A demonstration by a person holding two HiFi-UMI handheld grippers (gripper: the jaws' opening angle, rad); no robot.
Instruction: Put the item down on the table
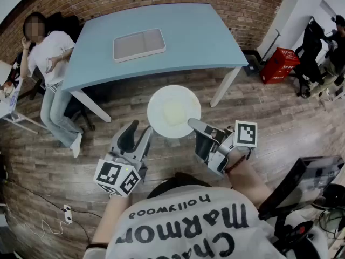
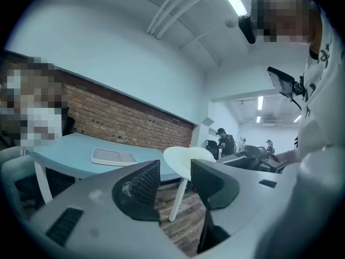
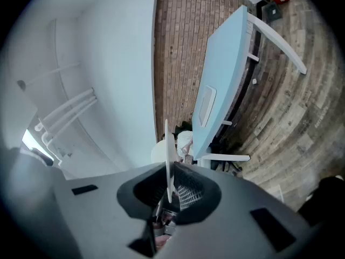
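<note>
Your right tongs clench the plate by its rim; your left tongs gape empty just beside it.

Grey tray, red crate, seated person

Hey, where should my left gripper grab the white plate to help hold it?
Probably the thin rim of the plate, at its near-left edge, opposite where the right gripper pinches it. The plate faces up, roughly level, so bring the open left gripper in sideways from the left, one finger above the rim, one below.
</note>
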